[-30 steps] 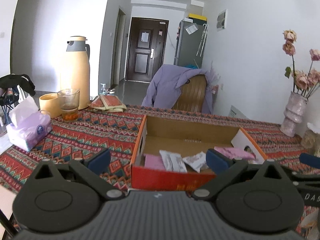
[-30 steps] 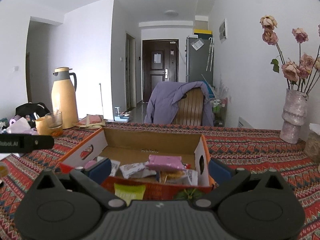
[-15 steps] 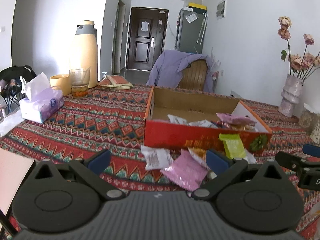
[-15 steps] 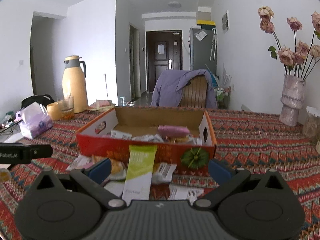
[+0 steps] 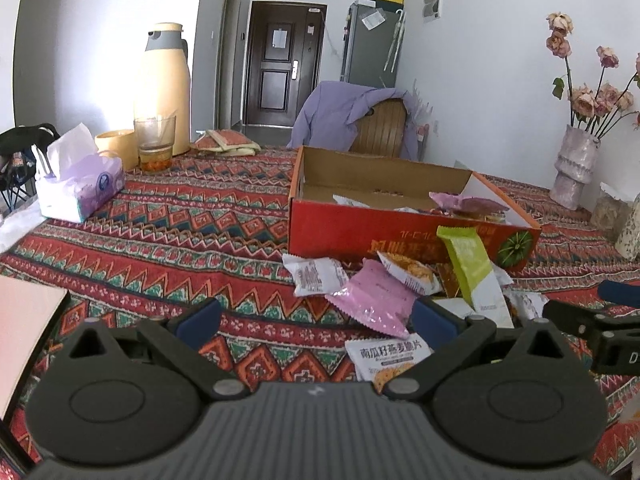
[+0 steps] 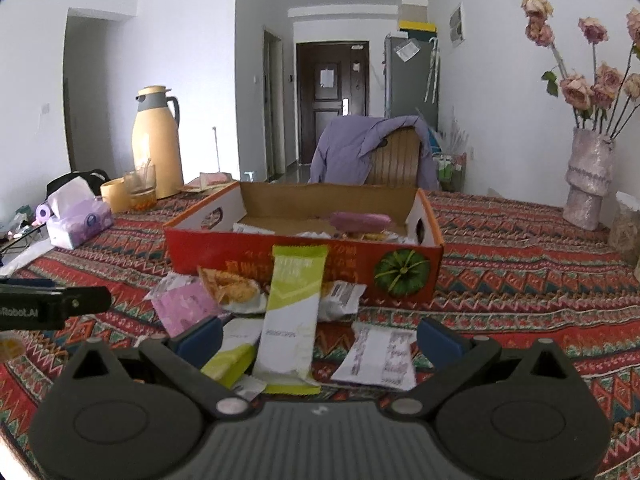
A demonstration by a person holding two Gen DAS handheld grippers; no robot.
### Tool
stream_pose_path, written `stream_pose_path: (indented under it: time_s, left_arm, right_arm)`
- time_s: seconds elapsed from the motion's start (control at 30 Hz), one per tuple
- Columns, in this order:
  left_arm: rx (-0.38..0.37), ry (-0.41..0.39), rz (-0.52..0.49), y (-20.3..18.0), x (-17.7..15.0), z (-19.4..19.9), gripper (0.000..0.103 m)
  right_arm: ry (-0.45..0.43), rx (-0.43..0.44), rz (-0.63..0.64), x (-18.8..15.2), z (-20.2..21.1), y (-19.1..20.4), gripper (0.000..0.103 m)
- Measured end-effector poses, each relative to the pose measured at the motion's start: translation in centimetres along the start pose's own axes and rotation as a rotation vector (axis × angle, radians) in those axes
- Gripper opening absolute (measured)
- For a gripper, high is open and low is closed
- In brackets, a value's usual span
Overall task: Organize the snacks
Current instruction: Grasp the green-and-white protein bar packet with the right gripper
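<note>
**A:** Where does it stand? The counter [image 6: 520, 248], under its patterned cloth, carries a red cardboard box [image 6: 304, 256] with a few packets already inside, and a loose heap of snacks lies on the cloth just in front of the box's near wall.

**B:** So this looks like the picking stage: packets outside the box are waiting to go in. Both claws hover low over the heap and neither grips anything. The left claw [image 5: 316, 322] is spread wide, and so is the right claw [image 6: 320, 336].

**A:** Which packet comes first?

**B:** For the right claw I'd judge the long green-and-white packet [image 6: 294, 316]. It leans on the box's front wall and lies right between the fingers. The pink packet [image 5: 374, 300] sits nearest the left claw.

**A:** What does the move call for?

**B:** Lowering until the fingers straddle one packet only, pinching its flat body, then lifting over the box wall. The packets overlap, so a neighbour may get dragged along.
</note>
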State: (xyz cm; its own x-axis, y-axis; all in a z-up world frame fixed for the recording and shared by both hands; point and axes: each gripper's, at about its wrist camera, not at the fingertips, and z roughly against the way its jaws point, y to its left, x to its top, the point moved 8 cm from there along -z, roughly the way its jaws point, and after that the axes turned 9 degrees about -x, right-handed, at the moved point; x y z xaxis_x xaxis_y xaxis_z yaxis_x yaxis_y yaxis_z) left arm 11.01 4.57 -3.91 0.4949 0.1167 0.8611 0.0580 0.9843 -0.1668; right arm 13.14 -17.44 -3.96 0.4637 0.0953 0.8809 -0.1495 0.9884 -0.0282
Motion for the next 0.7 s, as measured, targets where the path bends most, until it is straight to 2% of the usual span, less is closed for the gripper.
stream_pose_path:
  time_s: [0.2, 0.43, 0.6, 0.7]
  left_arm:
    - [0.0, 0.018, 0.008, 0.4, -0.5, -0.6, 0.103]
    - [0.008, 0.033, 0.012, 0.8, -0.6, -1.1, 0.103]
    - [0.015, 0.038, 0.013, 1.1, -0.7, -1.2, 0.103]
    - [0.018, 0.037, 0.015, 1.2, -0.7, -1.1, 0.103]
  right_arm:
    - [0.019, -0.025, 0.019, -0.5, -1.5, 0.9, 0.103]
    - [0.046, -0.03, 0.027, 0.3, -4.7, 1.9, 0.09]
    - [0.091, -0.023, -0.008, 0.3, -7.4, 2.4, 0.088]
    - [0.098, -0.042, -0.026, 0.5, -8.4, 2.5, 0.081]
